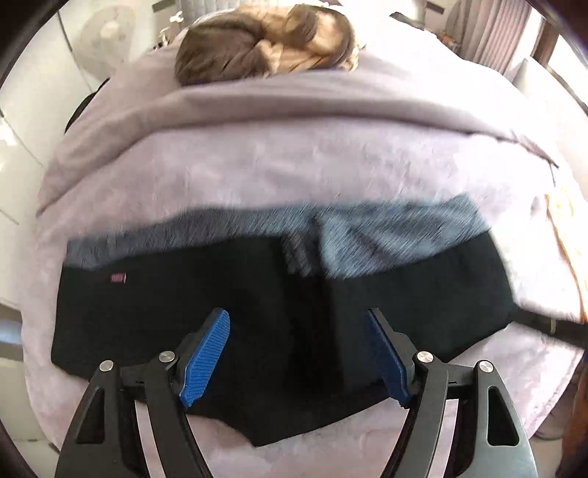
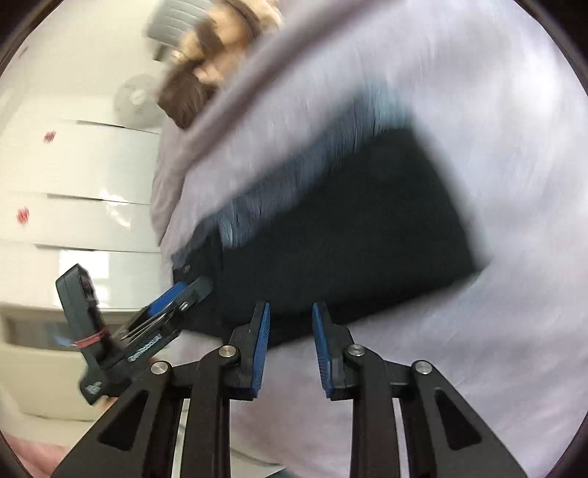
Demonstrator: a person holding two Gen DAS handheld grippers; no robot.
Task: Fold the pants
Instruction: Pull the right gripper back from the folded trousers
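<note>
Black pants (image 1: 183, 316) lie folded in a wide band across a pale lilac blanket (image 1: 257, 165), with their grey fleece lining (image 1: 367, 235) showing along the far edge. My left gripper (image 1: 297, 353) is open just above the pants' near edge, holding nothing. In the right wrist view the pants (image 2: 349, 228) lie as a dark block ahead. My right gripper (image 2: 290, 320) is open with a narrow gap, at the pants' near edge, empty. The left gripper (image 2: 183, 294) shows at the pants' left end.
A brown and tan plush heap (image 1: 264, 47) sits at the bed's far side. White drawers (image 2: 73, 184) and a fan (image 2: 136, 95) stand left of the bed. Curtains (image 1: 488, 33) hang at the far right. The right wrist view is blurred.
</note>
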